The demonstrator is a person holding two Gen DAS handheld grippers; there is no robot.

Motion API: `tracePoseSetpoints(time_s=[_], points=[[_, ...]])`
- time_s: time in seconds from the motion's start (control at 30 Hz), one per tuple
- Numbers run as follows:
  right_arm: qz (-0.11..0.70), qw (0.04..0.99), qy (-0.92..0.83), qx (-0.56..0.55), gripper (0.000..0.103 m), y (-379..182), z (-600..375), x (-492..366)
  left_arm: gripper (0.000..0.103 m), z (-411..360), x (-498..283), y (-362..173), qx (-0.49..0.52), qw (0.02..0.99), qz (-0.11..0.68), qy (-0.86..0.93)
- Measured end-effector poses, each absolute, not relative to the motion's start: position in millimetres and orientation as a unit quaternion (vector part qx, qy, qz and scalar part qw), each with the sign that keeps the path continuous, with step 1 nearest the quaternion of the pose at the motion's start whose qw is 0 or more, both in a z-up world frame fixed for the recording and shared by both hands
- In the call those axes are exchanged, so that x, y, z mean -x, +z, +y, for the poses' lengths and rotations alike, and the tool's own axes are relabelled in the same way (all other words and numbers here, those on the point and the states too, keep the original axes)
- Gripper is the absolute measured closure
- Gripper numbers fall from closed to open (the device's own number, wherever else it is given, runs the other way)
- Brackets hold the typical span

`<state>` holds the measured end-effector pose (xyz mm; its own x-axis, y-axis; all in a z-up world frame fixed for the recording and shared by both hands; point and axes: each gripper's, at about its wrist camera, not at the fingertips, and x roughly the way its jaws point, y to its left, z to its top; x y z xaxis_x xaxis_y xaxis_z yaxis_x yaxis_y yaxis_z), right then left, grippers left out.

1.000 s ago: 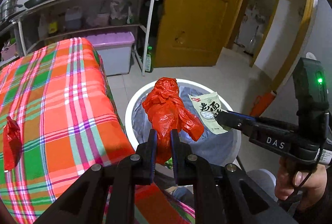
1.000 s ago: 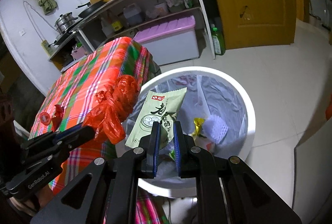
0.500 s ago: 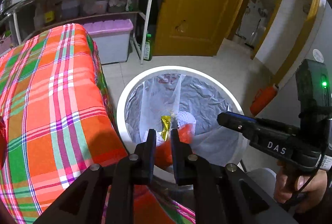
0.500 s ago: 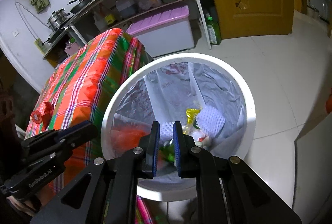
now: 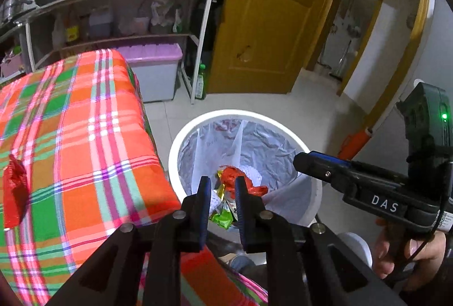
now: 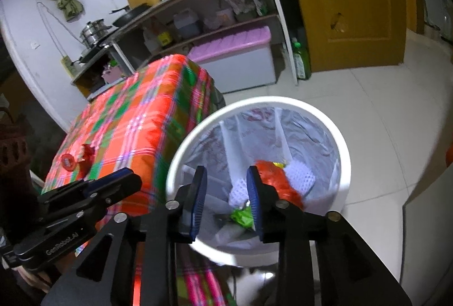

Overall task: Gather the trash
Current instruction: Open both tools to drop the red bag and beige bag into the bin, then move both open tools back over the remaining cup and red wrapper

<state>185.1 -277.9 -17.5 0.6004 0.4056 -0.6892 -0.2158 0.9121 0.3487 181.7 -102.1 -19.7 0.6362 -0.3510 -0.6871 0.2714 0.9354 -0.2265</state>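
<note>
A white round bin with a clear liner stands on the floor beside the plaid table; it also shows in the right wrist view. A red plastic bag lies inside it on other wrappers, seen too in the right wrist view. My left gripper is open and empty above the bin's near rim. My right gripper is open and empty over the bin. A red wrapper lies on the table at the left, next to a red round lid.
A metal shelf rack with a kettle, pots and bottles stands behind the table. A purple-lidded storage box sits under it. A wooden door is behind the bin. White tile floor lies to the right.
A second ago each gripper held trash over the bin: left the red bag, right a green-and-white packet. Both items now lie in the bin and both jaws have opened wider.
</note>
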Motion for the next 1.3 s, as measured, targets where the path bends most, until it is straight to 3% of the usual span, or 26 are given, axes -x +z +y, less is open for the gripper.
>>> tracePoseSetpoints(time_s=[0.3,1.3], points=[[0.388,0.894,0.206,-0.089,0.068,8,-249,-161,0.076,-75,-151,5,0.067,0.918,0.358,-0.158],[0.365,0.882,0.294,-0.039,0.06,32,-171,-126,0.075,21,-81,23,0.104,0.941,0.314,-0.065]])
